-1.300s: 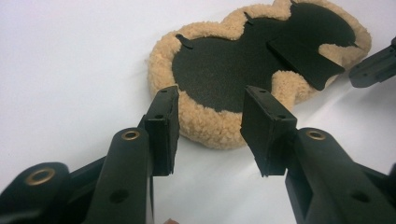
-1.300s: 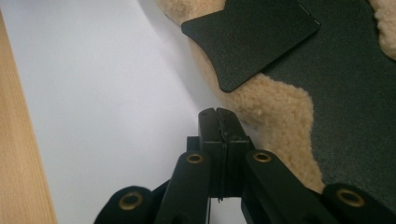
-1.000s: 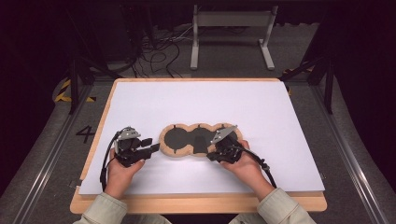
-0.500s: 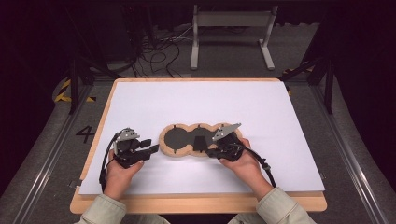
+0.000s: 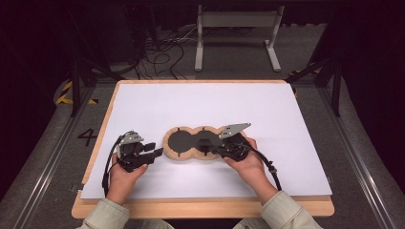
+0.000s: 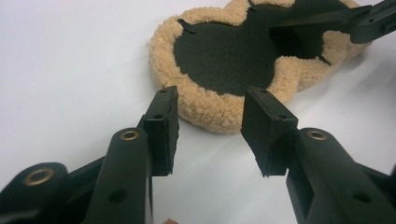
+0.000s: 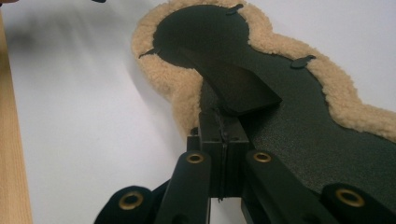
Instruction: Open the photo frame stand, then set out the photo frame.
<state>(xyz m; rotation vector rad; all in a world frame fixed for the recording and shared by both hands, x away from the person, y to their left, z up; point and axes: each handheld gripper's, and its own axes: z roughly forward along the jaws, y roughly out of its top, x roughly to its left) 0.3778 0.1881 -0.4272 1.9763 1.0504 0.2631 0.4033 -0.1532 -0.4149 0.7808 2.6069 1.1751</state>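
A three-lobed pad (image 5: 179, 144) with a tan fleece rim and a black inner face lies flat on the white sheet, and it also appears in the left gripper view (image 6: 219, 56). My right gripper (image 5: 207, 146) reaches over its right lobe. In the right gripper view the right gripper (image 7: 224, 128) is shut on a black flap (image 7: 233, 86) that rises off the pad's black face (image 7: 299, 130). My left gripper (image 5: 156, 153) rests just left of the pad. There the left gripper (image 6: 212, 126) is open, the fleece edge just beyond its fingertips (image 6: 161, 121), nothing between them.
The white sheet (image 5: 205, 102) covers a wooden table board (image 5: 200, 209), whose edge shows in the right gripper view (image 7: 9, 140). Beyond the table are floor cables (image 5: 162, 52) and a metal stand (image 5: 236, 28). White sheet stretches behind and to the right of the pad.
My right gripper has shifted slightly left over the pad, and the black flap now stands up toward the middle lobe. The left gripper has hardly moved.
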